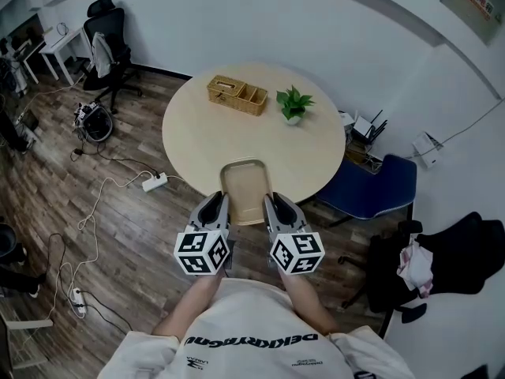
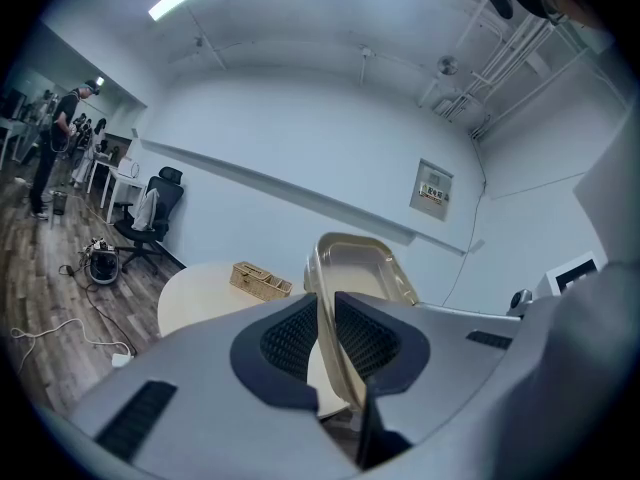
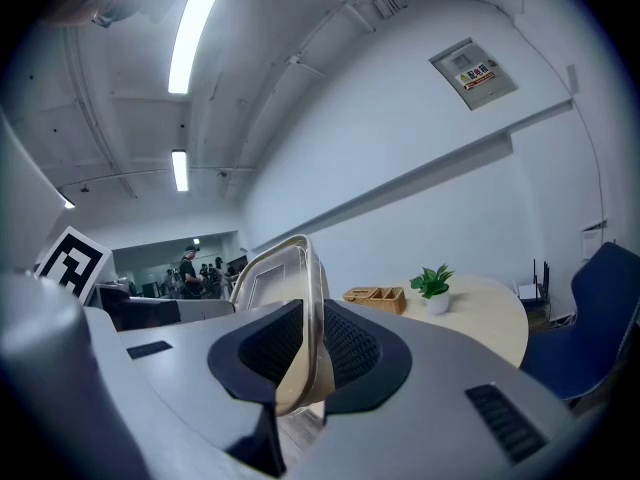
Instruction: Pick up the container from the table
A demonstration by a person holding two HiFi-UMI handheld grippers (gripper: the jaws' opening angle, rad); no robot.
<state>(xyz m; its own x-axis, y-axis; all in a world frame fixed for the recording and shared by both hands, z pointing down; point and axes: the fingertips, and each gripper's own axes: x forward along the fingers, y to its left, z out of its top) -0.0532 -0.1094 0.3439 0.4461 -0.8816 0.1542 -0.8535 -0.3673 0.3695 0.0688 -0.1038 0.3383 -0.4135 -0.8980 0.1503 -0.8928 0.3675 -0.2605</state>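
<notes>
**A:** Where is the container?

**B:** The container [image 1: 245, 181] is between my two tools at the near edge of the round surface [image 1: 197, 136]. It is a shallow beige tray, empty inside, with its long side running away from me. Its near end reaches past the edge toward my body.

**A:** What is your left tool doing?

**B:** My left tool [image 1: 215, 202] grips the container's left rim. The jaws stand narrow, and the dark ribbed pads [image 2: 290, 336] press on the thin wall from both sides.

**A:** And the right one?

**B:** My right tool [image 1: 276, 202] does the same on the right rim. Its jaws are narrow too, with the rim pinched upright between the pads. Both tools point away from me, side by side, with the tray spanning the gap between them.

**A:** Is the tray up off the surface?

**B:** From above I cannot tell whether its far end touches the surface. Seen along my left tool, the far end shows against the wall, above the rest of the tabletop.

**A:** Is anything else up there?

**B:** A wicker basket [image 1: 237, 95] and a small potted plant [image 1: 294, 103] sit near each other at the far side, well apart from the tray. A blue chair [image 1: 380, 186] stands at the right of the surface.
</notes>
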